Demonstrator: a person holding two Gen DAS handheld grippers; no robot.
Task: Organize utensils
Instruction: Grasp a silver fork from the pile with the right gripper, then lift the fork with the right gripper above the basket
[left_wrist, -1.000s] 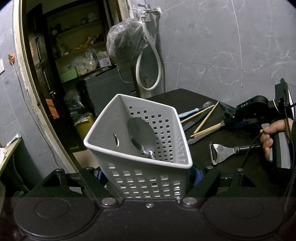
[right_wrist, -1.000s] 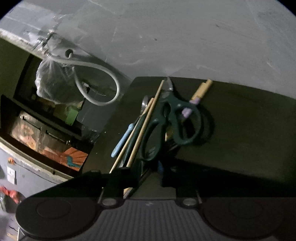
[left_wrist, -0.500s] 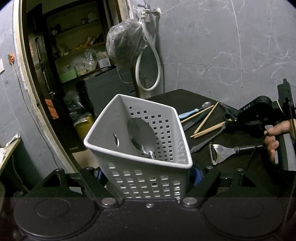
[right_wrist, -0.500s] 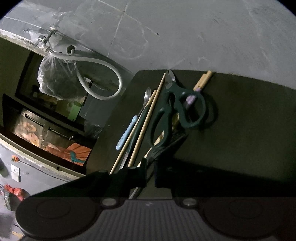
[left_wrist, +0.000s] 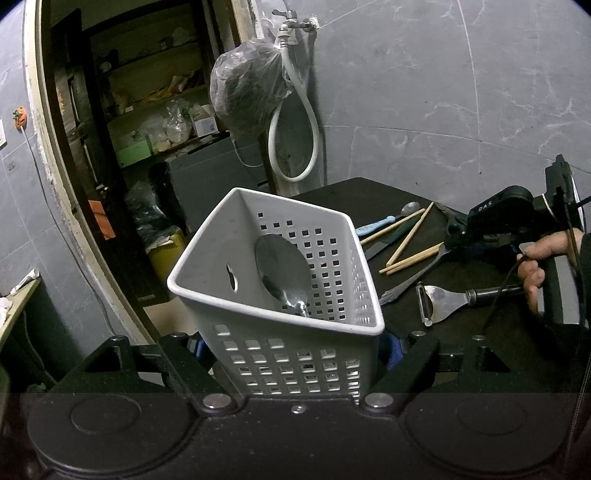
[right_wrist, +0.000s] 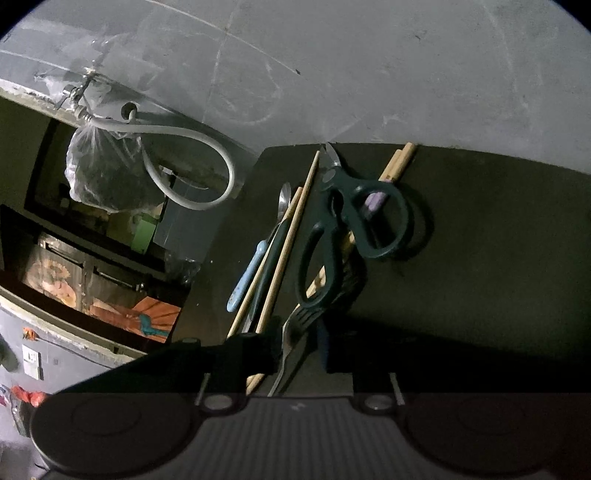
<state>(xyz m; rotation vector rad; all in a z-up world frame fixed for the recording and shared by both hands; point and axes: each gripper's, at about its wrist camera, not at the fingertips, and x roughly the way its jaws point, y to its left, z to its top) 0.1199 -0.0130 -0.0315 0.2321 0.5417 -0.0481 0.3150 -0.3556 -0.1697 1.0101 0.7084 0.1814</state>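
My left gripper (left_wrist: 299, 354) is shut on a white perforated basket (left_wrist: 280, 343), held tilted, with a large metal spoon (left_wrist: 284, 273) leaning inside. My right gripper (right_wrist: 299, 347) sits low over the black table (right_wrist: 480, 240), and its jaws are opening. A metal fork (right_wrist: 301, 317) lies between its fingers, and the pads do not press on it. Just beyond lie dark green scissors (right_wrist: 354, 229), wooden chopsticks (right_wrist: 284, 251) and a blue-handled spoon (right_wrist: 247, 273). The left wrist view shows the right gripper (left_wrist: 458, 236) with a hand behind it.
A metal peeler (left_wrist: 443, 299) with a dark handle lies on the table near the hand. A grey marble wall backs the table. A tap with a white hose (left_wrist: 291, 122) and a hanging plastic bag (left_wrist: 247, 96) are at the table's far left corner, beside a dark doorway.
The right gripper's fingers closed almost together, then spread apart again, and the fork now lies loose between them. The left gripper and the basket have not moved.
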